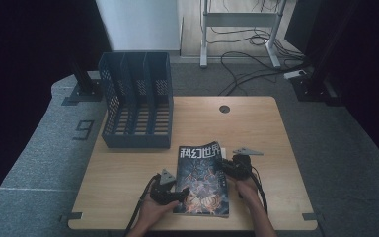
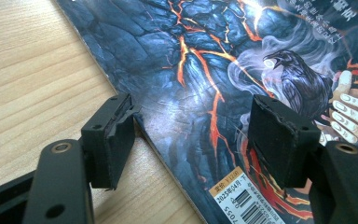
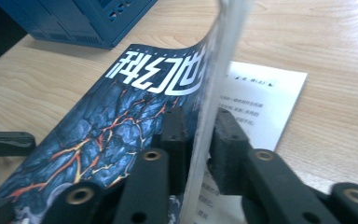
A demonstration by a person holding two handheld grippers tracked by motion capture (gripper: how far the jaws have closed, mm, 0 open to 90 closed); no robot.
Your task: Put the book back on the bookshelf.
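Magazine (image 1: 203, 180): dark cover with lava pattern, lying on the near middle of the table (image 1: 256, 128); its right part is lifted off the page below. Right gripper (image 3: 200, 140): jaws pinching those raised leaves at their edge. Left gripper (image 2: 193, 135): jaws spread, one on bare wood just beside the magazine's left edge, the other over the cover. File rack (image 1: 137, 98): blue, far left, well apart.

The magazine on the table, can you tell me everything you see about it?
The magazine is thin and glossy, its dark blue cover cracked with orange lava, a raven, big white characters and a barcode sticker. It lies on the wooden table. The right gripper pinches its lifted cover edge, baring a white printed page. The left gripper straddles the opposite edge with open jaws.
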